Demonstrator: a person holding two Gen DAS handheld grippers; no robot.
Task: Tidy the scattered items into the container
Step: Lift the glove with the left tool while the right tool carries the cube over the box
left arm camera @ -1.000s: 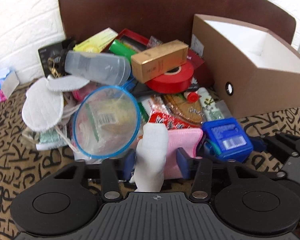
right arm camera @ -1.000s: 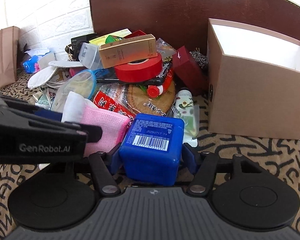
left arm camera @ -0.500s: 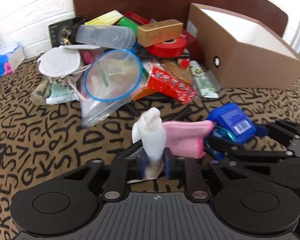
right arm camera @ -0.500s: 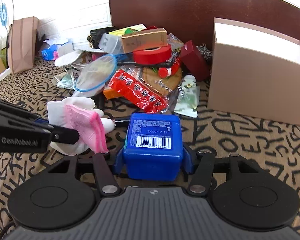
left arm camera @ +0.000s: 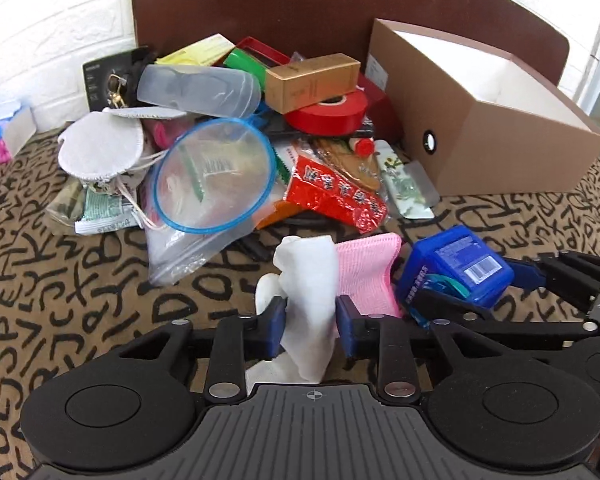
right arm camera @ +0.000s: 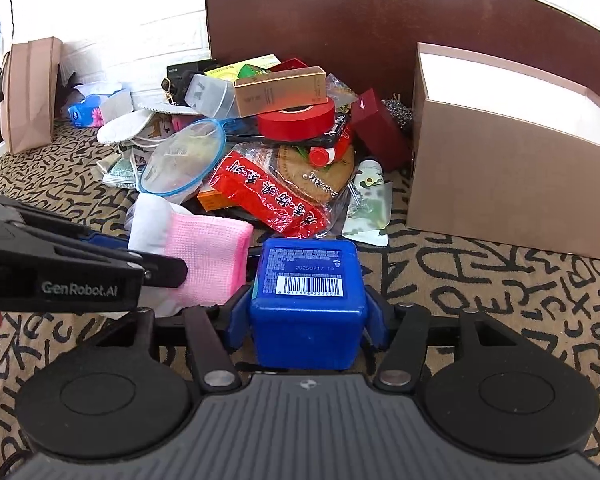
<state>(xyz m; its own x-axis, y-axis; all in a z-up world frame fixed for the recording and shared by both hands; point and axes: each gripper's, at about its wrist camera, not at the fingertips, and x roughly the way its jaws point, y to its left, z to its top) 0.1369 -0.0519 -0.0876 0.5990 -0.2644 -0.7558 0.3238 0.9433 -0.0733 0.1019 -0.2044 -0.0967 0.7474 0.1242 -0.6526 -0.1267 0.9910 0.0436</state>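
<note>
Beside the heap of clutter, the left gripper point(left arm camera: 308, 318) pinched a soft white-and-pink knitted glove point(left arm camera: 312, 276). Its jaws (lately widened) pressed the cloth. The right gripper point(right arm camera: 306, 314) clamped a blue plastic box point(right arm camera: 308, 300). Both items were lifted; next, I judged, came carrying them rightward over the open brown cardboard container point(left arm camera: 484, 120).

Left hand-held gripper point(right arm camera: 172, 270): side of its finger reads "GenRobot.AI" in pale letters, seen from the right wrist view.

Blue plastic box point(right arm camera: 308, 300): white label with a barcode, digits beneath roughly "6 911316 222007"; above it a date stamp, "20250717 19". Finer print above, too small to read.

Red foil packet point(right arm camera: 272, 196): large black Chinese characters, not legible to me.

Gold carton point(right arm camera: 280, 90): small print, unreadable.
</note>
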